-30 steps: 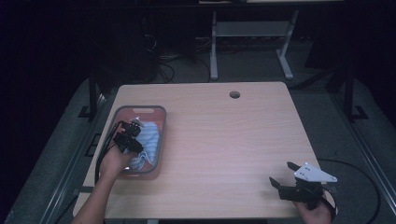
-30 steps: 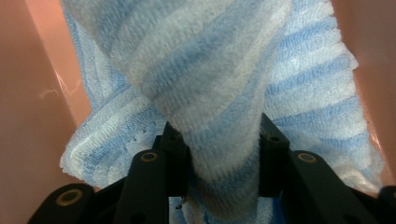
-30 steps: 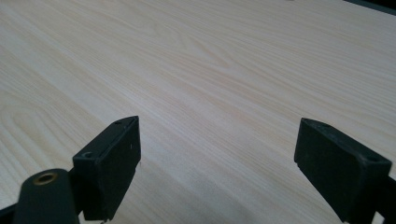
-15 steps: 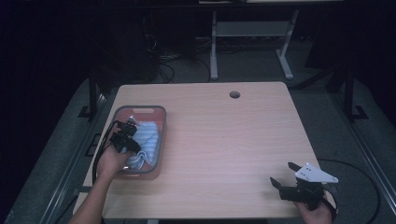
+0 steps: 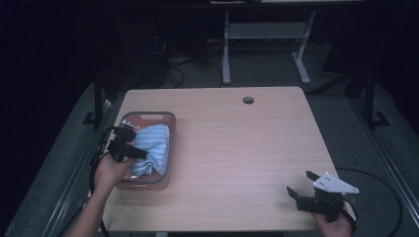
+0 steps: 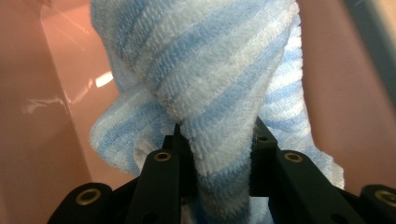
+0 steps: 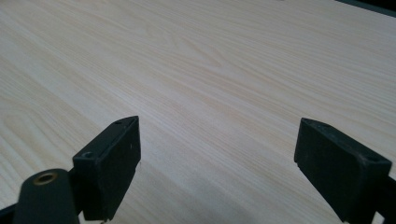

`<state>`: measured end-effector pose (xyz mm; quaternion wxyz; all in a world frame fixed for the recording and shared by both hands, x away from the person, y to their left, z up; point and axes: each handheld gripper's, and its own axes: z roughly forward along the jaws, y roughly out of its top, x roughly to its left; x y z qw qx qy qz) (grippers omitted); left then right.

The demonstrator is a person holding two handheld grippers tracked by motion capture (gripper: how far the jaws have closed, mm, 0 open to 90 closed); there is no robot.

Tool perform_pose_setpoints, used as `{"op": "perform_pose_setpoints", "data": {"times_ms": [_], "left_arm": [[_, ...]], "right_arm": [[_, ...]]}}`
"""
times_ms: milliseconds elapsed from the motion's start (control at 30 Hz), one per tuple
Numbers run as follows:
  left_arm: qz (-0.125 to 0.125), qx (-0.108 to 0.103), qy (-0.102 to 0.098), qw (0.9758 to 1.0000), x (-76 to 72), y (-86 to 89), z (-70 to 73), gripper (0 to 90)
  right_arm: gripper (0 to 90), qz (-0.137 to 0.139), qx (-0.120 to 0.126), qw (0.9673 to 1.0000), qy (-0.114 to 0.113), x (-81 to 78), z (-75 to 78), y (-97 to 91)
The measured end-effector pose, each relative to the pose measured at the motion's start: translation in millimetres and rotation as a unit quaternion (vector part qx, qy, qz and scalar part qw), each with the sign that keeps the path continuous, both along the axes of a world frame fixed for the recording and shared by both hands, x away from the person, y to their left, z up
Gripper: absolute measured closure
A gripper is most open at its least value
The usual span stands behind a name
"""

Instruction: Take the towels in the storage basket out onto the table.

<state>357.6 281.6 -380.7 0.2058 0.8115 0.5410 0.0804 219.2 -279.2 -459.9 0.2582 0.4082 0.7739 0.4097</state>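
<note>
Pinching fluffy striped terry towel [image 6: 219,79]; pink plastic basket [image 5: 170,123]; woodgrain table [image 5: 247,148].

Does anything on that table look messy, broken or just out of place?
Nothing stands out. The striped towel lies bunched in the pink bin, pinched by the left gripper; the right gripper is open over bare table.

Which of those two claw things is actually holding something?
The left gripper, in the pink basket, pinches the striped towel. The right gripper is open over bare table.
</note>
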Motion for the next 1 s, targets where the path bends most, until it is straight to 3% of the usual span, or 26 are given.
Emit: {"op": "perform_pose_setpoints", "data": {"times_ms": [33,133,233,333,400,567,733,1000], "left_arm": [[0.006,-0.023,-0.005,0.9997,-1.4,4.7,4.3,70.7],[0.018,-0.063,-0.017,0.9977,-4.2,15.6,12.2,70.7],[0.025,-0.072,-0.026,0.9967,-6.6,20.5,17.7,70.7],[0.013,-0.089,-0.032,0.9954,-9.7,23.0,20.7,70.6],[0.01,-0.084,-0.038,0.9957,-11.4,22.5,21.1,70.6],[0.014,-0.103,-0.045,0.9936,-13.0,27.7,24.5,70.6],[0.02,-0.12,-0.068,0.9902,-16.2,33.1,37.0,70.7],[0.017,-0.123,-0.082,0.9888,-18.2,33.3,53.7,70.6]], "right_arm": [[14.1,-0.001,0.001,1.0,0.002,-0.3,-0.1,-0.2],[14.2,-0.001,0.002,1.0,0.0,0.4,-0.2,-1.1],[14.2,-0.001,0.002,1.0,0.0,0.5,-0.2,-1.1],[14.2,0.0,0.0,1.0,0.0,0.6,-0.2,-0.7],[14.2,-0.001,-0.001,1.0,0.001,0.6,-0.1,-0.6],[14.2,-0.002,0.0,1.0,-0.001,-0.4,0.5,-0.3],[14.2,-0.003,0.002,1.0,-0.004,-0.4,1.1,-2.5],[14.1,-0.006,0.002,1.0,-0.005,-1.1,1.9,-3.6]]}}
